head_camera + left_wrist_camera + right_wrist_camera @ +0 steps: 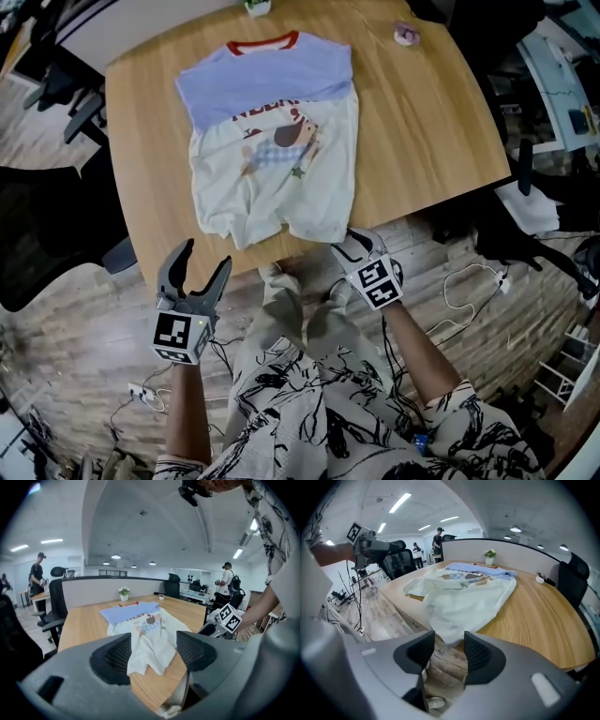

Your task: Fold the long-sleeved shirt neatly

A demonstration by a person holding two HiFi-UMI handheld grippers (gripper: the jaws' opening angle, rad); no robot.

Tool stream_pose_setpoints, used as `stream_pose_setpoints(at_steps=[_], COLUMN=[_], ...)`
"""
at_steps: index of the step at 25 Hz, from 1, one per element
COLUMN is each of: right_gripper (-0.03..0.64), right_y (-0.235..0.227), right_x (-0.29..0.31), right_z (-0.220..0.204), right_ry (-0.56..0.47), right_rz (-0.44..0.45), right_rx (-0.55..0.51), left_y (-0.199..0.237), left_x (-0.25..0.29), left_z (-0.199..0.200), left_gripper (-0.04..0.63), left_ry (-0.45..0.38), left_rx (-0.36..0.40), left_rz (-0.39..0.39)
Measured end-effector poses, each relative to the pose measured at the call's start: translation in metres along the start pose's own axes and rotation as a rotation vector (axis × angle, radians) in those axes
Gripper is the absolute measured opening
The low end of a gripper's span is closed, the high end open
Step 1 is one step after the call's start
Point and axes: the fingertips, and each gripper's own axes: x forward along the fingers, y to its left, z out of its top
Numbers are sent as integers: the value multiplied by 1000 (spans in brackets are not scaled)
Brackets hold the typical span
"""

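Cream shirt [272, 178] hem sits at worktop [422, 122] edge.
Left tongs [153, 644], right tongs [449, 641] agape (empty); lopsided pinch may drag it off.

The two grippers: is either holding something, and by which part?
Nothing is held. The left gripper and the right gripper stand open; the shirt's near hem lies ahead of the right one, not pinched.

You are facing a wooden table [422, 122] where a small potted plant [257, 7] is sitting at the far edge and a small round object [406, 35] is lying near the far right corner. A black office chair [37, 234] is standing to your left, white cables [466, 278] are trailing over the plank floor [84, 375], and a person [37, 573] is standing in the background near a grey partition [93, 590].
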Motion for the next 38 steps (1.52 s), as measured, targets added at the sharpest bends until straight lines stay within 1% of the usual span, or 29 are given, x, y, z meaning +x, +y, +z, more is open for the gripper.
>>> stream_pose_setpoints(at_steps=[2,3,5,8,10,12,16,21,24,25,28,30,31,34,36,38], right_gripper=[156,111,75,46,44,43,41,41,40,40,40,40,40,40,40,41], right_y=[2,2,-2,-14,-27,-40,-70,-103,-119,-124,-133,-136,-137,-137,-135,-133], right_x=[4,5,6,-6,-21,-36,-57,-81,-90,-92,-92,-91,-90,-89,-89,-90], right_z=[-1,-1,-2,-2,0,4,1,-11,-19,-22,-30,-34,-35,-33,-31,-29], right_ry=[-4,-10,-19,-36,-59,-80,-78,-62,-46,-40,-18,-8,-8,-13,-19,-25], right_rz=[12,13,10,-12,-35,-53,-110,-179,-218,-228,-241,-243,-242,-235,-230,-224], right_rx=[-19,-20,-17,-9,31,71,67,78,93,101,97,91,92,90,83,79], left_y=[-7,-9,-13,-15,-12,-6,7,12,21,23,23,25,27,29,29,30], left_x=[3,4,6,14,22,30,44,60,63,64,70,74,75,75,75,75], left_z=[-24,-34,-50,-72,-87,-102,-125,-132,-136,-137,-142,-146,-147,-146,-147,-148], left_gripper=[308,308,308,307,304,293,284,254,231,219,187,154,133,134,135,121], left_ry=[34,49,77,125,167,210,280,335,359,371,430,464,471,477,486,498], left_rx=[-60,-69,-67,-69,-64,-76,-108,-110,-134,-129,-78,-70,-77,-96,-118,-151], left_rz=[-2,-1,1,-1,5,15,50,56,85,98,123,154,169,188,184,179])
